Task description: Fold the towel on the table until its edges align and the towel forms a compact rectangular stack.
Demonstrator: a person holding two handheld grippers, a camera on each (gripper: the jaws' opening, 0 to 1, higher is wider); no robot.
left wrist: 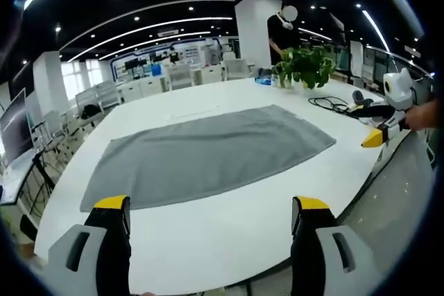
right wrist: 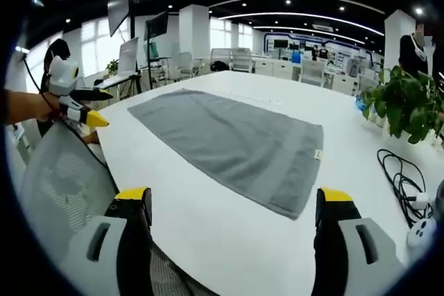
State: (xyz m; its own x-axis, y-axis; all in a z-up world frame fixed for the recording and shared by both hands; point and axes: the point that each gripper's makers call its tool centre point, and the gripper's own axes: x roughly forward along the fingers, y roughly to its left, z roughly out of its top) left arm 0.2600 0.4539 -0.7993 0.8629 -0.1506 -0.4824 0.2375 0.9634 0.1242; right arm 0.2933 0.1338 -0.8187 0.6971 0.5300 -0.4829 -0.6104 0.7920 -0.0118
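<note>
A grey towel (left wrist: 208,154) lies spread flat in one layer on the white table (left wrist: 229,240). In the right gripper view the towel (right wrist: 236,143) shows a small tag on its right edge. My left gripper (left wrist: 211,206) hovers over the table's near edge, short of the towel, jaws wide open and holding nothing. It appears at the left of the right gripper view (right wrist: 97,107), held by a hand. My right gripper (right wrist: 234,199) is open and bare too, just short of the towel's end. It comes into the left gripper view from the right (left wrist: 371,124).
A potted plant (left wrist: 305,66) stands at the table's far side, with a black cable (right wrist: 402,178) and a small white device (right wrist: 420,230) lying nearby. A mesh chair (right wrist: 62,178) is beside the table edge. A person (left wrist: 283,29) stands behind the plant.
</note>
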